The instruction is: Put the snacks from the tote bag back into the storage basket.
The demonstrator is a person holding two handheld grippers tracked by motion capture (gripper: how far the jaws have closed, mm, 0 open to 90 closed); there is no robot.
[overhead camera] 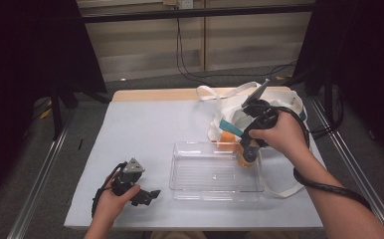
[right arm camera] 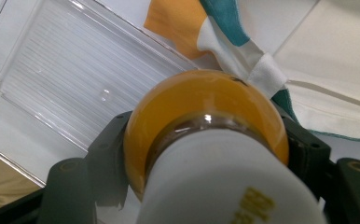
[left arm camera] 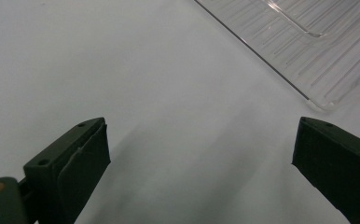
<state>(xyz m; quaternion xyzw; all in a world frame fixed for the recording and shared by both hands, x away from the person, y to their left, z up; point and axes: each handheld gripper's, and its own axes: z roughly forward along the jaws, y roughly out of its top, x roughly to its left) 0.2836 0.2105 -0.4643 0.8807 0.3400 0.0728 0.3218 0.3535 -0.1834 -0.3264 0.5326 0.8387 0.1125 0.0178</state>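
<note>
The bottle (right arm camera: 206, 140) carries yellow lettering on its white cap end, at about 5 o'clock in the right gripper view. The letters run off the bottom edge and cannot be read. No other writing is legible.

The right gripper (overhead camera: 247, 149) is clamped on this bottle. In the right gripper view its black jaws press the orange body from both sides, with the white end towards the camera. In the high view the gripper points down over the 3 o'clock end of the clear plastic tray (overhead camera: 215, 172), and the orange bottle (overhead camera: 243, 158) hangs just at the tray's right wall. Whether it touches the tray cannot be told.

The left gripper (overhead camera: 147, 195) rests on the table (overhead camera: 135, 129) at 7 o'clock in the high view, held in the left hand (overhead camera: 113, 199). Its jaws stand wide apart with nothing between them. The tray's corner (left arm camera: 308, 56) lies at 1 o'clock in the left gripper view.

A white cloth bag (overhead camera: 279, 107) with teal and orange patches lies at 2 o'clock behind the tray. The right hand (overhead camera: 282, 137) covers part of it, and its inside is hidden. The bottle's lower body is cut off behind the jaws.
</note>
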